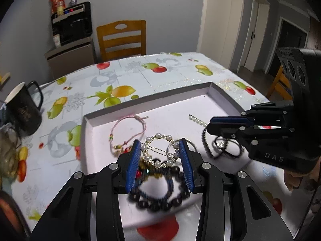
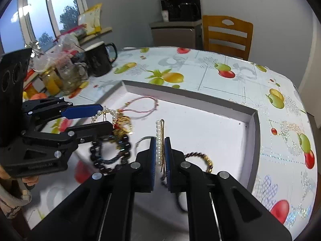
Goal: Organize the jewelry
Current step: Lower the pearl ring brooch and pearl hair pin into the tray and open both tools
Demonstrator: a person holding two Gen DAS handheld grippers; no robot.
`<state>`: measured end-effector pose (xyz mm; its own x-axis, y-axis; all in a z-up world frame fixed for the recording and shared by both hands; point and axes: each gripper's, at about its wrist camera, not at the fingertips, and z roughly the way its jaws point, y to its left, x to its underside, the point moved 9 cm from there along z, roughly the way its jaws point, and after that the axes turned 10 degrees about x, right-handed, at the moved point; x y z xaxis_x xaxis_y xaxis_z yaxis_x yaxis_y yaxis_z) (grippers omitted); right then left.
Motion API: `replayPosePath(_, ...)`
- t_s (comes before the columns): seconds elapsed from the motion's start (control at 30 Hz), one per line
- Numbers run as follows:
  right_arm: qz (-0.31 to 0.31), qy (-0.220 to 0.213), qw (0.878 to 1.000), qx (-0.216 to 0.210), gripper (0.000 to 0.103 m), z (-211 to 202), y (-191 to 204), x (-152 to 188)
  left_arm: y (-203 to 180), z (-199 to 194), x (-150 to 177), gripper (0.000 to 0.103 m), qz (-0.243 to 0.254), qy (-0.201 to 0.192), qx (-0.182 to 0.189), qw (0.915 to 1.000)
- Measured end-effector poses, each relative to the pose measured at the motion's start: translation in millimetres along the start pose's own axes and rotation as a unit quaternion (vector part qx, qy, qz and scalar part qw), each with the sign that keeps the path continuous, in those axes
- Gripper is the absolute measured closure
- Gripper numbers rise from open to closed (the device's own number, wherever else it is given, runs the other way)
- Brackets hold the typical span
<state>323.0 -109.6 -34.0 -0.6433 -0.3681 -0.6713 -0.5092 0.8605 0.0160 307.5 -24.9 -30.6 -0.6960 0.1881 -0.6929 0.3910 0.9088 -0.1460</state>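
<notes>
Keep left gripper [image 1: 159, 154], half-open jaws clamped on pearl ring clip [image 1: 160, 150] with bracelets dangling beneath, and right gripper [image 2: 160, 156], pinched on pearl hairpin [image 2: 159, 140], level over white tray [image 2: 253, 132] below.

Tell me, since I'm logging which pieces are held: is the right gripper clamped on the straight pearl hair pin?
Yes: in the right wrist view the right gripper has its blue pads closed on the straight pearl hair pin.

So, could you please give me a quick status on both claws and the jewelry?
Left claw gripping the round pearl clip, dark bead bracelet dangling below. Right claw shut on the pearl hairpin. Both over the white tray; pink cord bracelet lying inside, nothing blocking.
</notes>
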Motion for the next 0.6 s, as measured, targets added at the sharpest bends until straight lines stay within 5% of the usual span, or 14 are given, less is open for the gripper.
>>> replayPosePath(0.6, -0.002, 0.071, 0.997, 0.026, 0.095, 47.0, -16.1, 4.5, 10.9, 54.9, 9.2, 0.062, 0.007, 0.072, -0.016, 0.9972)
